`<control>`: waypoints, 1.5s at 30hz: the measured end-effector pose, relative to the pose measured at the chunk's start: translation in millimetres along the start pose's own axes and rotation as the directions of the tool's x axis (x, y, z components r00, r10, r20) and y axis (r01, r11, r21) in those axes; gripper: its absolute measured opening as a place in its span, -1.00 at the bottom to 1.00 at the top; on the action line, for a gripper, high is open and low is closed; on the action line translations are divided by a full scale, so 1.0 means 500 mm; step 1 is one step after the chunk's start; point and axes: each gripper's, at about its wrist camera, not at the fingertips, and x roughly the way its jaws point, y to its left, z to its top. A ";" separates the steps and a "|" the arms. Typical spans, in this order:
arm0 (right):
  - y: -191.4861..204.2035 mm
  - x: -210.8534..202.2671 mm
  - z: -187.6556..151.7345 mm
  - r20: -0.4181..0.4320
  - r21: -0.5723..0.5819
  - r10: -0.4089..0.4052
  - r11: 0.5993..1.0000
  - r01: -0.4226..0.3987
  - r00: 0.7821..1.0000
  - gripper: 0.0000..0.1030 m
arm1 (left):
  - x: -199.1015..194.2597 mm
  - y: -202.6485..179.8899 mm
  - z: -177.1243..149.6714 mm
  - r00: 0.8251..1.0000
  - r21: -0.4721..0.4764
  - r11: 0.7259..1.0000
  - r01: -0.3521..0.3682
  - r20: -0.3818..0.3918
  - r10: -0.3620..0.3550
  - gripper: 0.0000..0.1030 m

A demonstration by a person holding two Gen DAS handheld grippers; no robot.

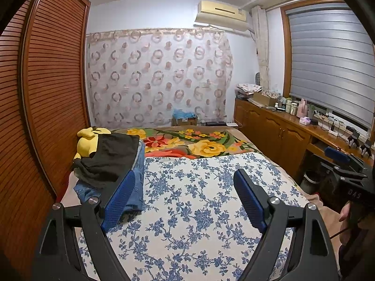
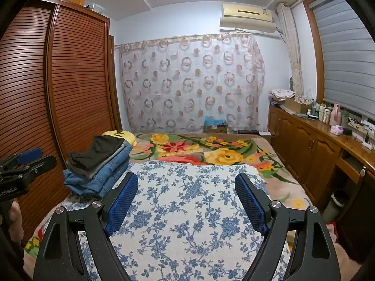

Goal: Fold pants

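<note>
- 2 grippers held over the bed: left gripper [image 1: 185, 196] & right gripper [image 2: 187, 196], jaws spread wide, nothing gripped.
- 1 stack of folded pants [image 2: 100, 164] seen at bed's left edge, on the blue-flowered cloth [image 2: 187, 210]; dark pair on top, jeans under.
- 1 yellow plush toy [image 1: 88, 140] behind stack.

Home bedroom, bed [image 2: 234, 154] with floral blanket, louvred wardrobe [image 2: 77, 82], air conditioner [image 2: 247, 17]

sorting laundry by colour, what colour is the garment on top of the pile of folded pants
Black or very dark grey garment, lying on blue jeans; the right wrist view shows it best.
</note>
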 end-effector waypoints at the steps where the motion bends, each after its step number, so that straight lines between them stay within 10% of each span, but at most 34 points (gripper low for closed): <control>1: 0.000 -0.001 -0.001 0.000 -0.001 0.000 1.000 0.000 1.000 0.67 | 0.001 0.001 -0.001 1.000 -0.001 1.000 0.000 -0.001 0.000 0.68; 45: -0.003 0.001 -0.001 0.002 -0.010 0.004 1.000 -0.004 1.000 0.68 | 0.006 -0.003 -0.011 1.000 -0.002 1.000 -0.006 -0.005 0.006 0.68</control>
